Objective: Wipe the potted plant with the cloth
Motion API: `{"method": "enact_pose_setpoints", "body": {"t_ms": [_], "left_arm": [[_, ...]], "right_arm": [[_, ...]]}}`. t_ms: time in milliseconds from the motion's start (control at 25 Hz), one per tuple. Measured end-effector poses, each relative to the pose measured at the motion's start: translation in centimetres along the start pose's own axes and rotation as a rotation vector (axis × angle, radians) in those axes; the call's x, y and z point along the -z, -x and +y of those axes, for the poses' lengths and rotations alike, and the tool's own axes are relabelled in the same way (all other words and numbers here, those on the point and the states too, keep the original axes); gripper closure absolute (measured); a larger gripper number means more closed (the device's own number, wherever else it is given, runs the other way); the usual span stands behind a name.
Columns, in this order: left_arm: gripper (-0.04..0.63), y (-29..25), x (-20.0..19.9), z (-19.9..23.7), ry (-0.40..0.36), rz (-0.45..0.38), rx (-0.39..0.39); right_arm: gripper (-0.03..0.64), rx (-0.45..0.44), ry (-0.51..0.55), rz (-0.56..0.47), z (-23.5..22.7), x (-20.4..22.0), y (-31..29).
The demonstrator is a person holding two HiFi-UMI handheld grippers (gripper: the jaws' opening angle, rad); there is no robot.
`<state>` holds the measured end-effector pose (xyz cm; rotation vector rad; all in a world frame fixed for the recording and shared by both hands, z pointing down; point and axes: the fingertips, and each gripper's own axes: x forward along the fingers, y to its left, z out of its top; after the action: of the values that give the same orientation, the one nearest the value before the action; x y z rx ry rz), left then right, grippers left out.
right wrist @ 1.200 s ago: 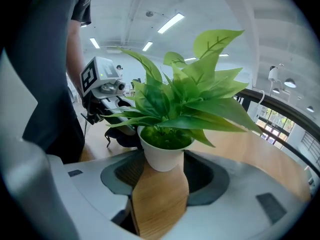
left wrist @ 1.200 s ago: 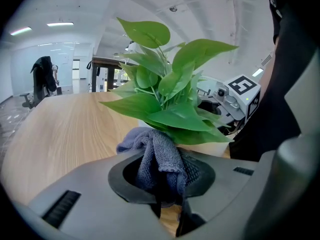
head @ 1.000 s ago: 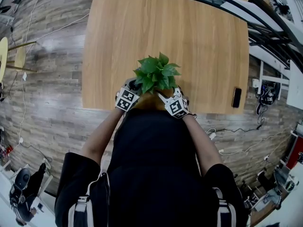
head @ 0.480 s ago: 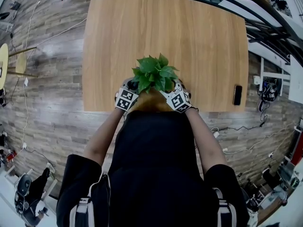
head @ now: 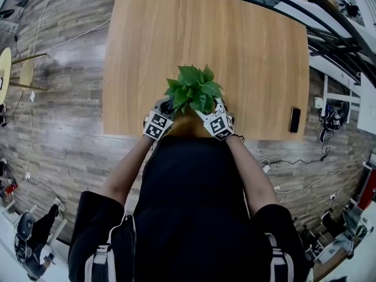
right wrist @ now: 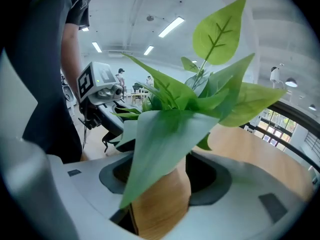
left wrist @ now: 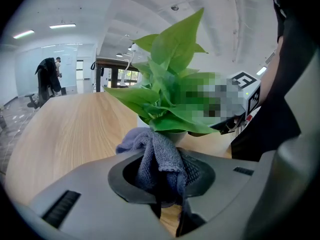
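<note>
Plant: The potted plant stood at the middle of the desk's near edge, between the two grippers.
Left gripper: The left gripper had its jaws clamped on a bunched grey cloth. A fold of the cloth stuck out just beneath the lowest foliage, but whether it touched a leaf could not be told.
Right gripper: The right gripper had just been opening and its jaws stood wide apart. A broad leaf drooped across the gap with neither pad pressing on it, and bare desk wood showed below.
Step in hand: Probably the start of a wipe, with the cloth side brought up to the leaves and the empty side placed to steady them.
Doing it well: The loose fold should meet the leaf, not the hard jaw tips. Stroke from stem to tip, along the veins, with light pressure. The open jaws could back the leaf from below without closing on it.
Risk: The pot sat close to the near edge, so a sideways push could slide or tip it. Thin stems might snap if pinched.
Elsewhere: A dark phone lay by the near edge toward the right corner, well apart.
</note>
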<state>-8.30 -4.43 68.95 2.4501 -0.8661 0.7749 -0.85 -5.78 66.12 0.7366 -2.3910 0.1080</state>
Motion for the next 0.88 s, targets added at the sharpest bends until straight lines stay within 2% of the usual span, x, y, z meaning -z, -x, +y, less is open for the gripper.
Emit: {"method": "enact_pose_setpoints", "body": {"t_ms": [320,440,600,720,880], "left_arm": [[0.480,0.2,0.9,-0.2,0.026,-0.004,-0.017],[0.480,0.5,1.0,0.2,0.029,0.000,-0.029],[0.480,0.4,1.0,1.1,0.066,-0.004,-0.050],[0.480,0.3,1.2,1.4,0.062,0.005,-0.054],[0.480,0.1,0.9,1.8,0.038,0.012,-0.050]], "right_arm": [[0.360,-0.014,0.017,-0.004,1.3,-0.2,0.2],[0.360,-0.052,0.028,-0.014,2.7,-0.2,1.0],[0.360,-0.109,-0.007,-0.034,3.7,-0.2,1.4],[0.360,-0.074,-0.027,-0.013,2.9,1.0,1.2],[0.360,-0.010,0.035,0.020,1.0,1.8,0.7]]}}
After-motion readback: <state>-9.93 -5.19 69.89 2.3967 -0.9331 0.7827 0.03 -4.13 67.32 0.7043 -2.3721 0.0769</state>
